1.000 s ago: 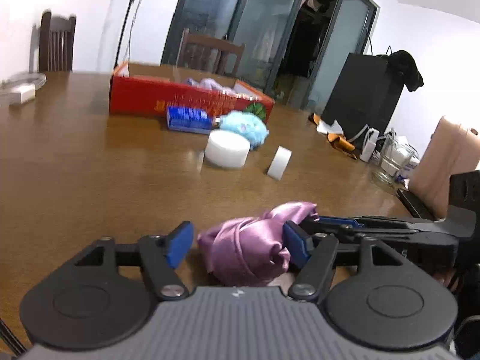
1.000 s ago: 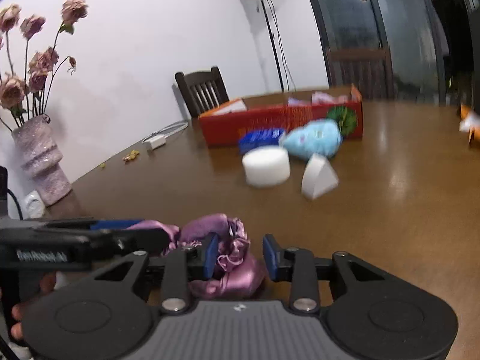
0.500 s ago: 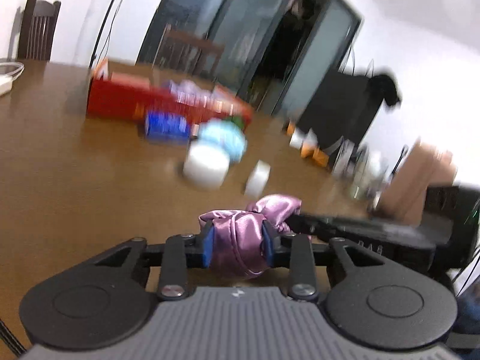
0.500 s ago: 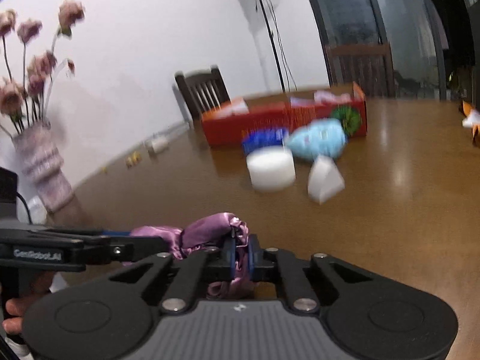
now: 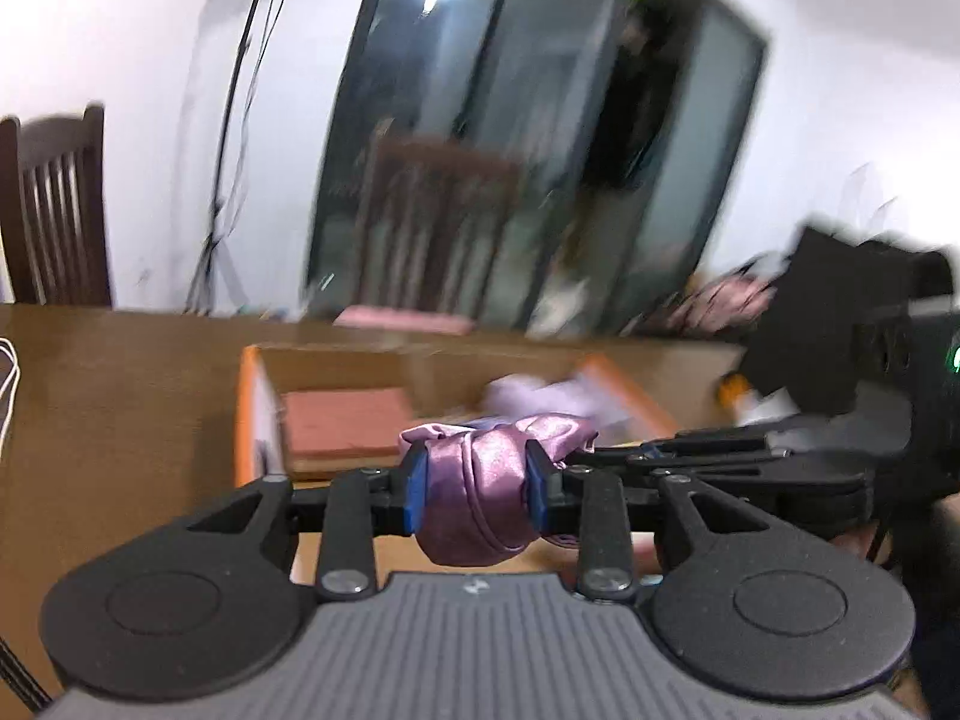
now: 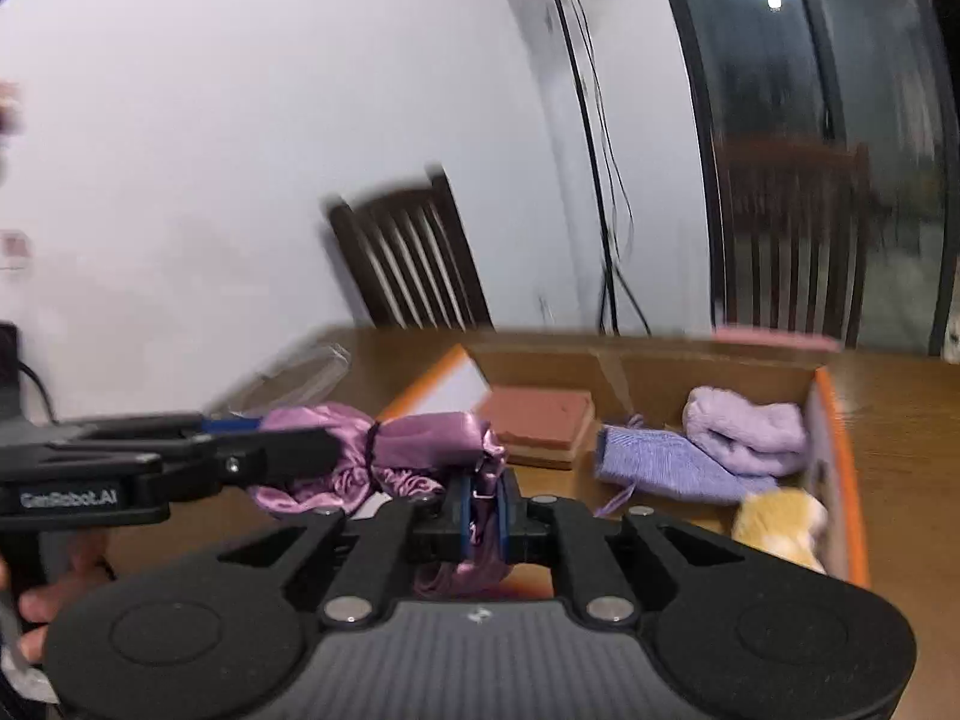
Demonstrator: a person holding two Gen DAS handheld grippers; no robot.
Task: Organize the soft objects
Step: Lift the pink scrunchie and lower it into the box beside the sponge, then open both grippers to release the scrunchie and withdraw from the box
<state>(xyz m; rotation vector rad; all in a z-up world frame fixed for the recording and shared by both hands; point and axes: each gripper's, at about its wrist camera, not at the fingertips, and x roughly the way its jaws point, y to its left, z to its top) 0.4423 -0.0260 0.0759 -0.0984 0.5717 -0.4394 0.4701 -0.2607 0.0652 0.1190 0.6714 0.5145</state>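
Right wrist view: both the right gripper [image 6: 485, 510] and left gripper [image 5: 477, 489] pinch the shiny purple satin cloth [image 6: 420, 444], holding it above the open cardboard box [image 6: 831, 420] ahead, likely to drop it in.

The purple cloth [image 5: 480, 480] looks like satin, glossy and creased. The left gripper [image 5: 477, 495] is matt black plastic with blue rubbery fingers [image 5: 415, 492] and bright metal screw heads. The table [image 5: 120, 396] is smooth brown wood with a soft sheen. The box [image 6: 660, 369] is plain matt cardboard inside, holding a fuzzy lilac towel [image 6: 747, 438] and a ribbed knit cloth [image 6: 666, 462].
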